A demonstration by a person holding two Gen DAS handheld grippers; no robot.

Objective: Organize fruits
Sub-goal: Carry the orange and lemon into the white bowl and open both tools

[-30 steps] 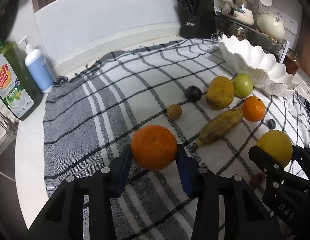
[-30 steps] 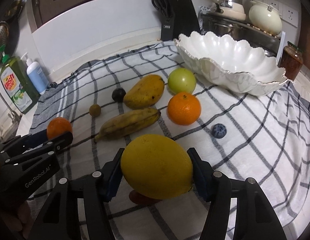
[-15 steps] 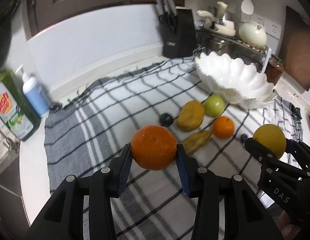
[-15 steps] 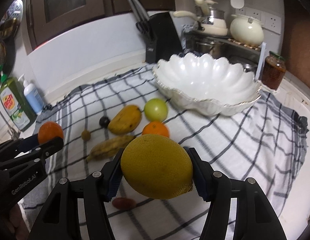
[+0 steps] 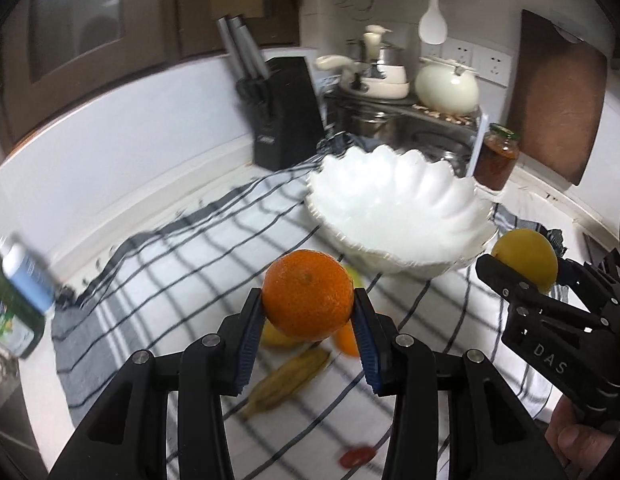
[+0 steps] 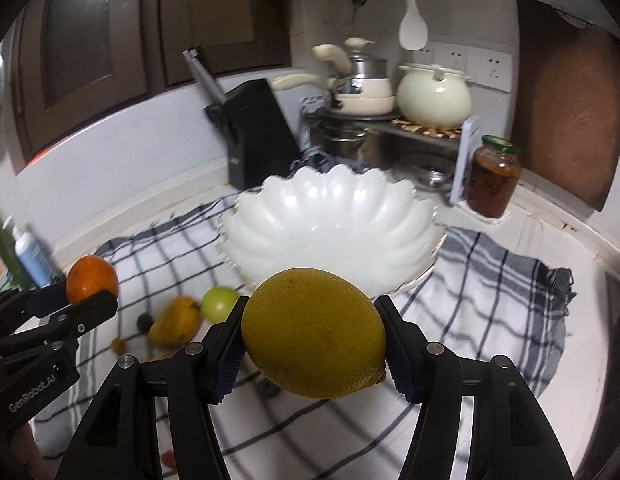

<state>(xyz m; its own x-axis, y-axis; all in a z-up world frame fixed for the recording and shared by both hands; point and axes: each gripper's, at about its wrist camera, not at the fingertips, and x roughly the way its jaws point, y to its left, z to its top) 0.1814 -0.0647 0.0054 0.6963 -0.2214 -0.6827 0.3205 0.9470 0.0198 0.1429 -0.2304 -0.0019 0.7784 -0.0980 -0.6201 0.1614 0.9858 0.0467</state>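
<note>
My left gripper is shut on an orange and holds it high above the checked cloth. My right gripper is shut on a large yellow lemon, also raised. The white scalloped bowl stands beyond both, and it shows in the right wrist view. The right gripper with the lemon shows at the right of the left wrist view. On the cloth lie a banana, a mango, a green apple and a second orange.
A black knife block stands at the back wall. A rack with pots and a jar stand behind the bowl. Soap bottles stand at the far left. A small red fruit lies near the cloth's front.
Both grippers have risen with their fruit and moved toward the bowl, which now sits nearer the middle of both views. The fruits on the cloth have dropped lower in view.
</note>
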